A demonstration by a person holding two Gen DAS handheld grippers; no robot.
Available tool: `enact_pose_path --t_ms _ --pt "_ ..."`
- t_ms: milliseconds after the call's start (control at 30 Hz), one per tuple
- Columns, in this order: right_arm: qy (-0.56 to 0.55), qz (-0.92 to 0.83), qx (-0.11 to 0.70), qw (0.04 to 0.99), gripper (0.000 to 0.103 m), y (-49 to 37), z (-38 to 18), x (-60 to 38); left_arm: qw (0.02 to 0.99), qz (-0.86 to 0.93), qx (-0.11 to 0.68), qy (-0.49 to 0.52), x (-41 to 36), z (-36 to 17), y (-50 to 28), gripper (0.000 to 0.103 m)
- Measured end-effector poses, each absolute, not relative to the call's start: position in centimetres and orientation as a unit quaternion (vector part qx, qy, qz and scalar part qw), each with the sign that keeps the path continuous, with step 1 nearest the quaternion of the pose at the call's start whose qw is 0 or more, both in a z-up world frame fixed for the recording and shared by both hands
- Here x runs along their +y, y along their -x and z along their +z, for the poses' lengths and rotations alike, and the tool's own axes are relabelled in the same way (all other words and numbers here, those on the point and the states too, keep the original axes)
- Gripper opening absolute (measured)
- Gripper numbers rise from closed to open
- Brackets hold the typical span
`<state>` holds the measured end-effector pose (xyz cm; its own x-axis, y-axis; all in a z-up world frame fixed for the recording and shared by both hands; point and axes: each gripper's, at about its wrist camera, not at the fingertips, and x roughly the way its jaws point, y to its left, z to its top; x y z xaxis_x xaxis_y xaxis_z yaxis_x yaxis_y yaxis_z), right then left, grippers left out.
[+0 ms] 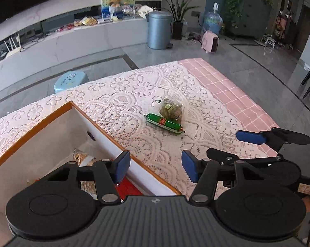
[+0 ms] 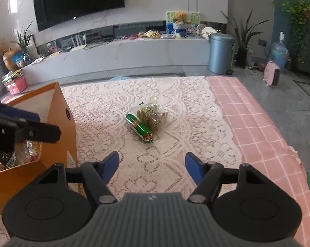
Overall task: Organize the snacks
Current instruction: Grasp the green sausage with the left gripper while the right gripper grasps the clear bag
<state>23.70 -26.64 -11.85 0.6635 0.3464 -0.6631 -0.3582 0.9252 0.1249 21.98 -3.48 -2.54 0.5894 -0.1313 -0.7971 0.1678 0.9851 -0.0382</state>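
Lace tablecloth [image 2: 155,160]: sausage [image 2: 138,128] beside box [image 2: 61,113].

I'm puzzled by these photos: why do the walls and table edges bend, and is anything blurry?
Left wrist view: fisheye bending curves the TV shelf; the green sausage stays sharp. Right wrist view: dark corners, the table edge bows, window glare on the wall.

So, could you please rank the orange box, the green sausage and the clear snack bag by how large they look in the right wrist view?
1. Orange box, by far the largest, though nearest the camera.
2. Green sausage and clear snack bag: too alike to rank.
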Motion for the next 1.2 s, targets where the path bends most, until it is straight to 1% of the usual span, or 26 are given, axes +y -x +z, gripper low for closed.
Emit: enact_pose_path --t_ms 100,267,300,467,567,700,767,900,967,1000,1067,1100,1200 --pt "0.014 0.209 0.370 0.905 0.064 -25.4 -12.5 -26.2 0.884 -0.083 0.459 -0.028 -3.1 -2.8 -23.3 0.068" --pt "0.031 0.241 0.369 0.897 0.064 -28.4 -13.8 -25.0 0.882 -0.066 0.462 -0.065 -2.9 -2.5 -25.3 0.067" --pt "0.033 0.245 0.369 0.896 0.064 -29.0 -14.1 -24.8 0.882 -0.069 0.461 -0.071 -2.9 -2.2 -25.7 0.064" --pt "0.027 0.250 0.360 0.899 0.063 -31.9 -15.0 -24.6 0.871 -0.082 0.475 -0.096 -4.0 -2.2 -28.2 0.064" --pt "0.021 0.253 0.346 0.903 0.063 -33.7 -15.3 -24.6 0.864 -0.082 0.488 -0.088 -4.8 -3.1 -29.9 0.063" --pt "0.033 0.266 0.334 0.904 0.063 -35.8 -16.3 -24.1 0.859 -0.075 0.502 -0.063 -5.5 -4.5 -31.6 0.057" --pt "0.034 0.278 0.331 0.901 0.065 -36.5 -16.7 -23.9 0.857 -0.070 0.507 -0.054 -5.7 -5.0 -32.3 0.056" --pt "0.037 0.295 0.330 0.896 0.066 -37.8 -17.7 -23.3 0.850 -0.053 0.523 -0.028 -5.7 -6.2 -33.6 0.048" --pt "0.044 0.293 0.332 0.895 0.066 -38.4 -18.2 -22.8 0.846 -0.045 0.530 -0.014 -5.5 -6.7 -34.1 0.046" --pt "0.045 0.293 0.336 0.894 0.065 -38.6 -18.4 -22.7 0.845 -0.044 0.533 -0.006 -5.4 -6.9 -34.4 0.046" --pt "0.036 0.288 0.344 0.893 0.055 -39.0 -18.9 -22.9 0.841 -0.044 0.538 0.016 -5.2 -7.3 -34.8 0.046" --pt "0.033 0.285 0.353 0.890 0.047 -39.2 -19.2 -22.9 0.840 -0.044 0.541 0.025 -5.2 -7.5 -35.0 0.046" --pt "0.016 0.290 0.359 0.887 0.036 -39.4 -19.6 -23.2 0.835 -0.035 0.547 0.055 -5.2 -8.1 -35.6 0.046"
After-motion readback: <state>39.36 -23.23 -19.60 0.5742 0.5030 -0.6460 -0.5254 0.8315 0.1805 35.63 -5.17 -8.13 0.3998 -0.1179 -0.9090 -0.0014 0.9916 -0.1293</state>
